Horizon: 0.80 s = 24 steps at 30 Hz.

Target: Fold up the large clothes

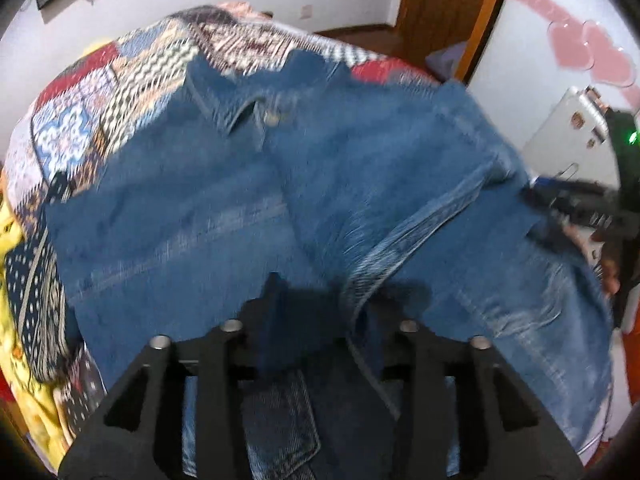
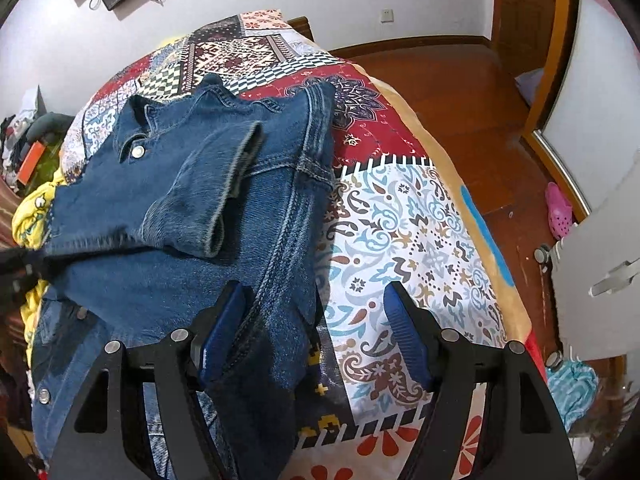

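Observation:
A blue denim jacket (image 1: 320, 184) lies on a patchwork bedspread (image 1: 80, 120), collar and metal button at the far end. My left gripper (image 1: 308, 300) is shut on a fold of the jacket's denim and holds it bunched between the fingers. In the right wrist view the jacket (image 2: 180, 208) lies with a sleeve (image 2: 212, 192) folded across its body. My right gripper (image 2: 316, 308) is open, its blue pads (image 2: 224, 332) straddling the jacket's right side seam and the bedspread (image 2: 400, 220). The right gripper also shows at the right edge of the left wrist view (image 1: 568, 200).
The bed's right edge drops to a wooden floor (image 2: 460, 92). A wooden door frame (image 2: 520, 8) stands at the back right. A white cabinet (image 2: 600, 272) sits at the right. Yellow bedding (image 2: 32, 212) and clutter lie at the left. A pink slipper (image 2: 560, 212) is on the floor.

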Motion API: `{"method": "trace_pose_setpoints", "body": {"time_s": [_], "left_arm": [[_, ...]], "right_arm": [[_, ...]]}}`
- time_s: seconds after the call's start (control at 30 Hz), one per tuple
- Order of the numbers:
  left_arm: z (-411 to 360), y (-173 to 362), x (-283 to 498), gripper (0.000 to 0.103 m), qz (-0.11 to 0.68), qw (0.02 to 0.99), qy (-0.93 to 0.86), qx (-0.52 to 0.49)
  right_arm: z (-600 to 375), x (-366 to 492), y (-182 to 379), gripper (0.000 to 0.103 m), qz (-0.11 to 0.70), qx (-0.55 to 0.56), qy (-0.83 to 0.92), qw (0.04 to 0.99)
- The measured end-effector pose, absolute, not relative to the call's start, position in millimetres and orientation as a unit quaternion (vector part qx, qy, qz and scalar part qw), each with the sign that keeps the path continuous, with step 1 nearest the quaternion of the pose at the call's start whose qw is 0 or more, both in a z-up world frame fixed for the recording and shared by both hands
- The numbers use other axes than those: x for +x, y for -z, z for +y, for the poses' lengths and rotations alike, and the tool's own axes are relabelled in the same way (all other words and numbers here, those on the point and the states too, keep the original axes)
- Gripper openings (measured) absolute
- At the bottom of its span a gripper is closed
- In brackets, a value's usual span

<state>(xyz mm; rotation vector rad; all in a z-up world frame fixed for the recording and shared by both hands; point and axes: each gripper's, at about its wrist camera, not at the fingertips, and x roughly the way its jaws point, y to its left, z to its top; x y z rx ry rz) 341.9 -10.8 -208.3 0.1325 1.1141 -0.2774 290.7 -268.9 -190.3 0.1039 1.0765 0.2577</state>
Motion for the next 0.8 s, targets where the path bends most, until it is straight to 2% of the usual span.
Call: {"method": "trace_pose_setpoints", "body": {"time_s": [0.07,0.27,0.33,0.47,0.8], "left_arm": [[-12,211,338,0.049,0.528,0.838,0.117,0.076],[-35,180,331,0.050,0.497,0.848,0.145,0.114],[-53,162,330,0.053,0.468,0.859,0.165,0.124],[-91,152,342,0.054,0.448,0.860,0.201,0.143],[-159,220,386,0.054,0.507,0.809,0.232,0.188]], "right_arm": [[-269,289,190,0.070,0.513,0.048,-0.118,0.849],[-267,286,176,0.070,0.506,0.034,-0.113,0.855],[-268,282,166,0.070,0.494,0.031,-0.119,0.861],[-275,278,151,0.070,0.474,0.044,-0.122,0.871],[-289,275,147,0.070,0.467,0.057,-0.111,0.876]]}}
